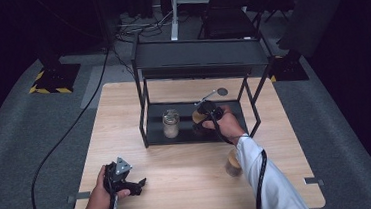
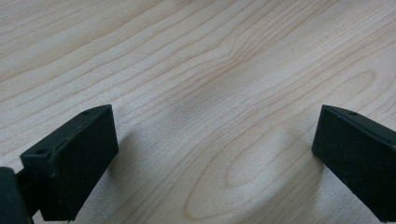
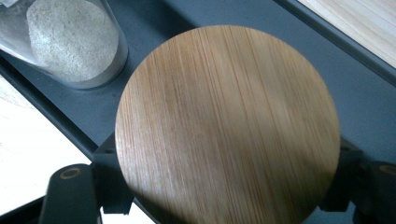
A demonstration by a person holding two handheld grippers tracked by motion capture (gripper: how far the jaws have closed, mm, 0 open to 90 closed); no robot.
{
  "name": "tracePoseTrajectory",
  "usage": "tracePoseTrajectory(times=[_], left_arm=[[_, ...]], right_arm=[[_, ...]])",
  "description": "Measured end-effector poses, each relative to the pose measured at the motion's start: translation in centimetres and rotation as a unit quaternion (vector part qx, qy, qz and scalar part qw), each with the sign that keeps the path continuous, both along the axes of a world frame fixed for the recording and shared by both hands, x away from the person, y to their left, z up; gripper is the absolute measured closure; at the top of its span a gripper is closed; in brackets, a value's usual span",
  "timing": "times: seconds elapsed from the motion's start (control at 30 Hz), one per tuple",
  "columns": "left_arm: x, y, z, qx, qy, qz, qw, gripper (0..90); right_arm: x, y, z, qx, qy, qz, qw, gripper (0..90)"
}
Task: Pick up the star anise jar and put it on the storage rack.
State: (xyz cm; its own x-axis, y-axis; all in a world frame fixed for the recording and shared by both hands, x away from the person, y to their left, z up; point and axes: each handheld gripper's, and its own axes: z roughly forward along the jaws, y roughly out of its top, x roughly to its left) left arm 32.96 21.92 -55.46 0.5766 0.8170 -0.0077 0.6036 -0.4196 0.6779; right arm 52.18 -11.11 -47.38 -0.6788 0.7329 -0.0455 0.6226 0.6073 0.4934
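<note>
right gripper (image 3: 224, 186) pinches a jar with a round wooden lid (image 3: 228, 123), one jaw at each side; jar sits on the lower shelf of the black rack (image 1: 151, 132), just beside a glass jar of pale grains (image 3: 74, 42). left gripper (image 2: 212, 158) rests low over the bare wooden table (image 2: 210, 56); jaws spread, nothing between.

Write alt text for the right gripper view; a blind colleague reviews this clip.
A round wooden lid sits clamped between the right claw's two black jaws, seen from above over a dark shelf. A glass jar of pale powder stands at upper left.
</note>
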Motion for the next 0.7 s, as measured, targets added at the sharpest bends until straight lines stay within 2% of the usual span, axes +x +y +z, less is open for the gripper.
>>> tracePoseTrajectory(times=[0.47, 0.63, 0.7], left_arm=[[0.00, 0.00, 0.00, 0.000, 0.000, 0.000, 1.0000, 0.0], [0.00, 0.00, 0.00, 0.000, 0.000, 0.000, 1.0000, 0.0], [0.00, 0.00, 0.00, 0.000, 0.000, 0.000, 1.0000, 0.0]], right_arm=[[0.11, -0.24, -0.28, 0.000, 0.003, -0.006, 1.0000, 24.1], [0.12, -0.22, -0.45, -0.006, 0.005, -0.008, 0.9999, 22.0], [0.10, -0.17, -0.57, -0.014, 0.001, -0.014, 0.9998, 17.3]])
